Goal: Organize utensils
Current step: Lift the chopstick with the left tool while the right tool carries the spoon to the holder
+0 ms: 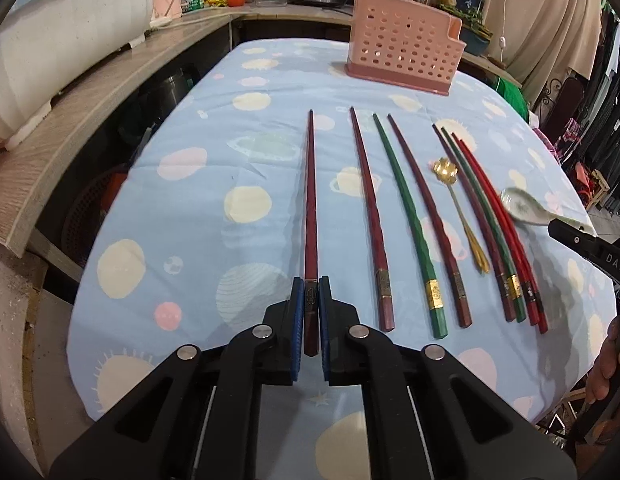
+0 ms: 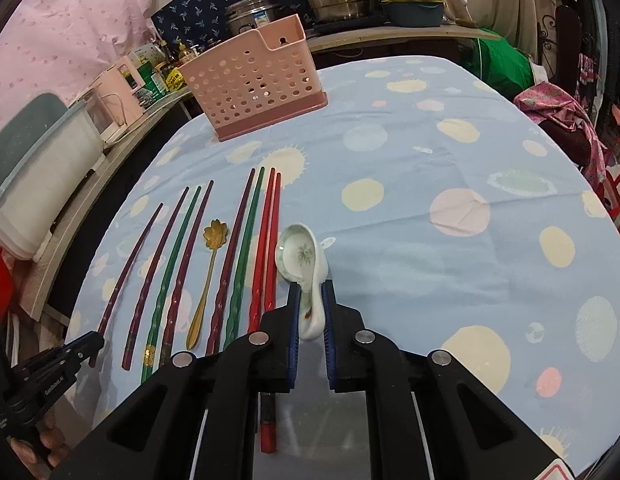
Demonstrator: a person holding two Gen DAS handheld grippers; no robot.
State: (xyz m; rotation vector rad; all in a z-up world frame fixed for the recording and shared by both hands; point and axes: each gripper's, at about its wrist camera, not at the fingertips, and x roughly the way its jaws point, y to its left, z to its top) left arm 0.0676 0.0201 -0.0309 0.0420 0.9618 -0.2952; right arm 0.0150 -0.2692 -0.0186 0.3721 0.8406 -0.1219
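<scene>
My left gripper is shut on the thick end of a dark red chopstick that lies at the left of the row on the blue planet-print cloth. My right gripper is shut on the handle of a white ceramic spoon, at the right end of the row. Between them lie several red, green and dark red chopsticks and a gold flower-bowl spoon. A pink perforated utensil holder stands upright at the far side of the table.
A wooden counter runs along the table's left edge, with a white tub, bottles and a tomato on it. Steel pots and a rice cooker stand behind the holder. Clothes and a green bag crowd the right side. A hand holds the right gripper.
</scene>
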